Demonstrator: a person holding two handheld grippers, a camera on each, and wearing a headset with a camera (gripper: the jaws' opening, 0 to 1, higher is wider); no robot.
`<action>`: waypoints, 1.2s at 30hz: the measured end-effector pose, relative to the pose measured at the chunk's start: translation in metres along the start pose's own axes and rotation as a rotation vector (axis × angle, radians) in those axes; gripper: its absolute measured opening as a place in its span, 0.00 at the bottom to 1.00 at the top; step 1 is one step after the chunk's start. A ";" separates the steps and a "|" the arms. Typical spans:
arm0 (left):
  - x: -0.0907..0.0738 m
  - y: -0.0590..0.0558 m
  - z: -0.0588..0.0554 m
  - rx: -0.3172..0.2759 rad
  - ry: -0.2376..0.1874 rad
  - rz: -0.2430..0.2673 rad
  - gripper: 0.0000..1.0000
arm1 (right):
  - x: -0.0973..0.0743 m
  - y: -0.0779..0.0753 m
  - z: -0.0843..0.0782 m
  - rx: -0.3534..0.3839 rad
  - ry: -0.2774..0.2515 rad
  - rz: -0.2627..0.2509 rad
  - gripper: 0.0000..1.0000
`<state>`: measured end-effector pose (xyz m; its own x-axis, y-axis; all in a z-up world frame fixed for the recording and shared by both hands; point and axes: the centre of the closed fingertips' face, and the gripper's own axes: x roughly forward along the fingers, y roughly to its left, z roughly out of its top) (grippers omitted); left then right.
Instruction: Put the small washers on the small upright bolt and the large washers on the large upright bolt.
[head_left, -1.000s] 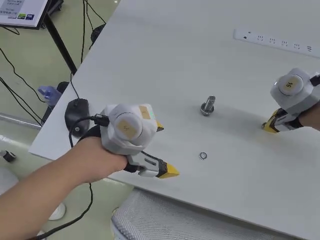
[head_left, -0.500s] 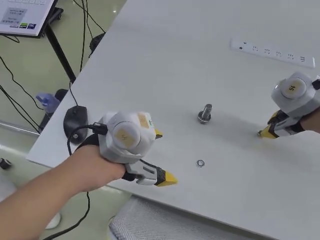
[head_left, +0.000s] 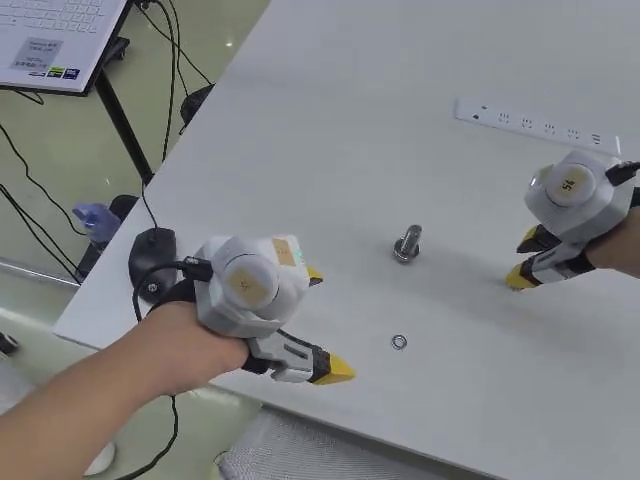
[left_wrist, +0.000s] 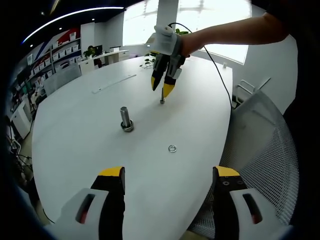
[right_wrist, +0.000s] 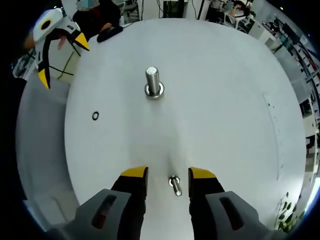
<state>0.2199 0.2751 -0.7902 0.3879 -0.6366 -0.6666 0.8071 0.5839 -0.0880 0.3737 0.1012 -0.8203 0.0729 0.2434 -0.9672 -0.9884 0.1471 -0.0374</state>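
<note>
Progress: one loose washer (head_left: 399, 342) lies flat on the white table (head_left: 330, 130), at 6 o'clock from the large upright bolt (head_left: 407, 243) in the head view, near it but not touching. It is on neither bolt, so that one is left to do. I cannot tell its size class from here.

Large bolt: a ring sits at its base. Seated washers or the bolt's own flange, I cannot tell.

Small upright bolt (right_wrist: 174, 184): it stands between the jaws of my right tongs (head_left: 524, 258), at 3 o'clock from the large bolt. The jaws are spread, with a gap on each side of the bolt, and I see nothing pinched in them. Whether a washer is already on this bolt is too small to read.

Left tongs (head_left: 327, 321): jaws spread wide and holding nothing, hovering over the near table edge at 8 o'clock from the large bolt, with the loose washer ahead of them.

Judgement: task unfinished, at least one washer to place.

Surface: smooth, matt white, rounded edge. A white power strip (head_left: 540, 125) lies at 1 o'clock and a black mouse (head_left: 152, 262) at 9 o'clock.

Room: open office with bright windows, a laptop (head_left: 55, 35) on a stand, cables on the floor and a grey mesh chair (left_wrist: 270, 150) at the table edge
</note>
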 end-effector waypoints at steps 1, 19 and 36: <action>0.000 0.000 0.000 0.000 0.000 0.000 0.71 | 0.000 0.002 0.002 -0.006 -0.002 -0.001 0.34; -0.001 -0.001 0.000 -0.006 -0.022 0.008 0.80 | -0.006 0.051 0.049 -0.111 -0.064 0.033 0.35; -0.008 0.001 -0.004 -0.006 -0.034 0.045 0.84 | 0.005 0.102 0.071 -0.206 -0.107 0.077 0.38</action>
<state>0.2158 0.2832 -0.7880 0.4389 -0.6259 -0.6447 0.7857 0.6155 -0.0627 0.2825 0.1852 -0.8108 -0.0009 0.3485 -0.9373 -0.9971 -0.0716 -0.0257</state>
